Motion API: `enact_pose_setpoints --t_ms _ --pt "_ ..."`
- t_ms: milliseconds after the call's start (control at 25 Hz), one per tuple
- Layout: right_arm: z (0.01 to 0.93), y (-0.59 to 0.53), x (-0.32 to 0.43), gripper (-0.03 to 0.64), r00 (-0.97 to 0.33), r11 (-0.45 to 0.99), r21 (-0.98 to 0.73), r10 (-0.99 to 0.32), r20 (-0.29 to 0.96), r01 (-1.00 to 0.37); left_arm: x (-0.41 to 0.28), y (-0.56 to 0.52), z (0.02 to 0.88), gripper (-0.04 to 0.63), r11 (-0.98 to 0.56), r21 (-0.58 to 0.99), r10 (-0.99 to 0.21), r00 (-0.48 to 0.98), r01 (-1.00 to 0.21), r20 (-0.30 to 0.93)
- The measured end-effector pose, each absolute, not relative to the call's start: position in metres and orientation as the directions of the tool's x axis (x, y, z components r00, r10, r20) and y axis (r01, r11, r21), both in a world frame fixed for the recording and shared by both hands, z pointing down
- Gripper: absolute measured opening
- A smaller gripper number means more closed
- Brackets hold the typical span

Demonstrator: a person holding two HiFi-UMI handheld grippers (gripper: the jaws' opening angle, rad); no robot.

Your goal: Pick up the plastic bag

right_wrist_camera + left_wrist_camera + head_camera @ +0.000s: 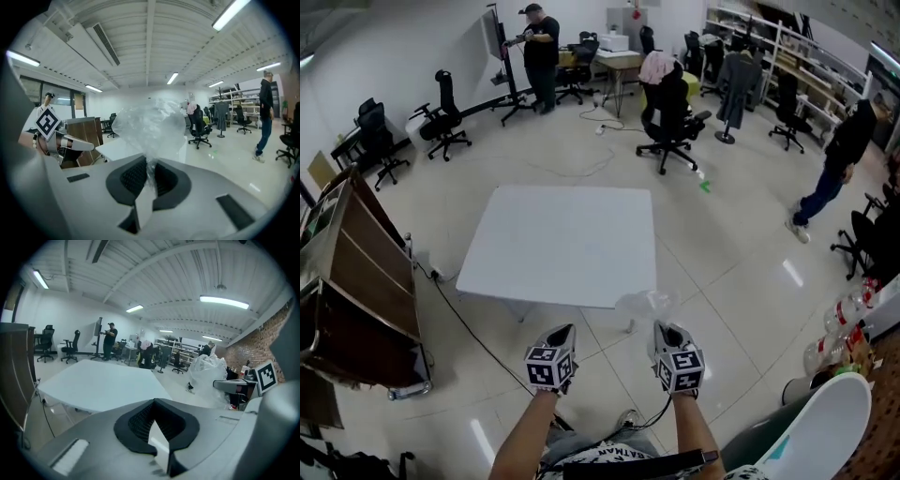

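Now your right tool (667, 333) is clamped shut on the neck of the plastic bag (150, 124). The bag billows just beyond its jaws, near the counter's (558, 244) edge. Your left tool (562, 333) is alongside, jaws together, empty, apart from the bag.

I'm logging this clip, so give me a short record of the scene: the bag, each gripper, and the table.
bag: clear crumpled plastic bag, held in the air near the table's near edge
right gripper: fingers shut on the bag's bunched end
left gripper: fingers shut, nothing between them
table: white square table, ahead of both grippers
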State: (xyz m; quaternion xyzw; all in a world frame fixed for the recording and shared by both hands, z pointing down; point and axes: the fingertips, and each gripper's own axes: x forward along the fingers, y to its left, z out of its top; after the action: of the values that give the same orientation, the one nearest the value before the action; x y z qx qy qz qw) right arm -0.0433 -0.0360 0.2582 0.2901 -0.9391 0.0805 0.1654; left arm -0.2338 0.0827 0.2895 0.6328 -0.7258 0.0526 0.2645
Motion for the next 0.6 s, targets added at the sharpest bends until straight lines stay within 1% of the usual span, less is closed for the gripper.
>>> enact_pose_setpoints --t_ms 200,600 --pt "0.207 -0.004 -0.081 0.013 -0.788 0.843 0.033 -0.516 0.336 -0.537 -0.275 0.12 0.246 -0.003 0.21 0.251 -0.914 -0.1 -0.945 0.392" --pt "0.201 0.039 -0.135 0.013 -0.793 0.843 -0.008 -0.502 0.346 -0.538 -0.312 0.166 0.217 -0.003 0.218 0.248 -0.929 -0.123 -0.944 0.35"
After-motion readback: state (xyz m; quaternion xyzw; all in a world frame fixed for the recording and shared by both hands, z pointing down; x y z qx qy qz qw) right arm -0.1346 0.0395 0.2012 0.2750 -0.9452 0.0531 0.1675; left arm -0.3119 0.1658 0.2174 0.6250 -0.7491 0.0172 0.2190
